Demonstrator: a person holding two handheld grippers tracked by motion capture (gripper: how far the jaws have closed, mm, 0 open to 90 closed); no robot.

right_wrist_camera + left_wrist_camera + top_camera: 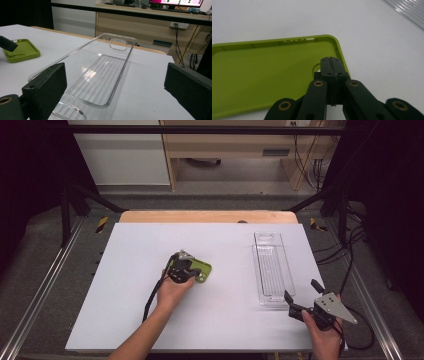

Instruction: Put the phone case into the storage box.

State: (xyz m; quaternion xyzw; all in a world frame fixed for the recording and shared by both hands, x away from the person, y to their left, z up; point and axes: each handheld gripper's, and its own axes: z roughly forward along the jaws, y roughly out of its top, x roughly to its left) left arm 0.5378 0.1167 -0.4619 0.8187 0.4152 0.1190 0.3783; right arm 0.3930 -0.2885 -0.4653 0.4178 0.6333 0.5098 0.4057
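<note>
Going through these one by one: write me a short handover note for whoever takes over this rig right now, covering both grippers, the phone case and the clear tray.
Left gripper: jaws shut, tips at the edge of the soft lime-green phone case; whether they pinch its rim I cannot tell.
Right gripper: jaws open, empty, at the near end of the long clear plastic tray.
Things: case lies open side up, mid-table on the white table sheet; tray is empty, to its right.
Done: nothing is in the tray yet.
Left, probably: lift the case and set it in the tray, right gripper steadying it.
</note>
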